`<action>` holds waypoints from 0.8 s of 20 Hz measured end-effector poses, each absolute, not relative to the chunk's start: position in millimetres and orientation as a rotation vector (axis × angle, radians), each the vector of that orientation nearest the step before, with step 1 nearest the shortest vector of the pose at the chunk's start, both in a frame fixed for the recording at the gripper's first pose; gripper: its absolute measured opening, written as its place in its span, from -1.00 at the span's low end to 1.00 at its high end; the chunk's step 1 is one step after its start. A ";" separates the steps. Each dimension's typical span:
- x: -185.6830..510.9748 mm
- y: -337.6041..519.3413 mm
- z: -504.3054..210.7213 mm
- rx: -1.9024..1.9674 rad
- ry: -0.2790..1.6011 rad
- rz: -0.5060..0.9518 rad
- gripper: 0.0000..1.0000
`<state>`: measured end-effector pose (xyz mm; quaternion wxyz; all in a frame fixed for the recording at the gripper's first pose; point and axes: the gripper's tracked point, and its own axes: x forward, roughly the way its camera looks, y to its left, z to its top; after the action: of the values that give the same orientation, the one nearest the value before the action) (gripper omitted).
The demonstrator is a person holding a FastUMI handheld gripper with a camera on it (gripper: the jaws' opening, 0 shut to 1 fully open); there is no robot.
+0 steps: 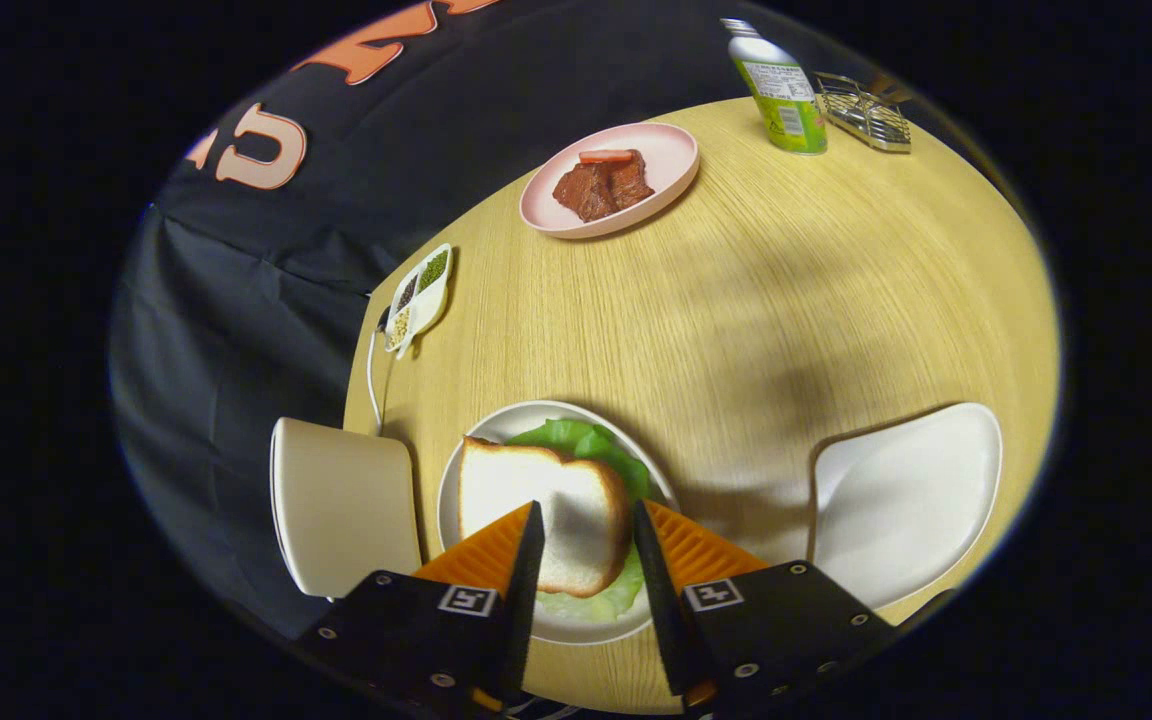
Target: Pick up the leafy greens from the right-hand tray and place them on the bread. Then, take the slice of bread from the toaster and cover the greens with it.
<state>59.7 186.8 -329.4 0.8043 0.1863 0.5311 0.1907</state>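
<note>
Gripper (586,520) parted, gripping nothing — bread slice (546,520) between fingers, atop greens (586,440).

White bread (546,520) on green leafy greens (586,445); white plate (456,500); pink plate (671,165); pale wood-grain table (736,320).

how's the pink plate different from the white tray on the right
The pink plate is round and holds brown meat with a red piece on top; the white tray is an irregular rounded shape and bare. The pink plate lies far beyond the gripper, whose open fingers straddle the bread; the white tray lies close beside it. Both rest on the wooden table.
</note>
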 end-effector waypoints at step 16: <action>29.5 -31.4 -61.5 0.183 0.442 0.162 0.97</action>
<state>29.5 -31.4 -61.5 0.9683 0.0904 0.2186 0.0803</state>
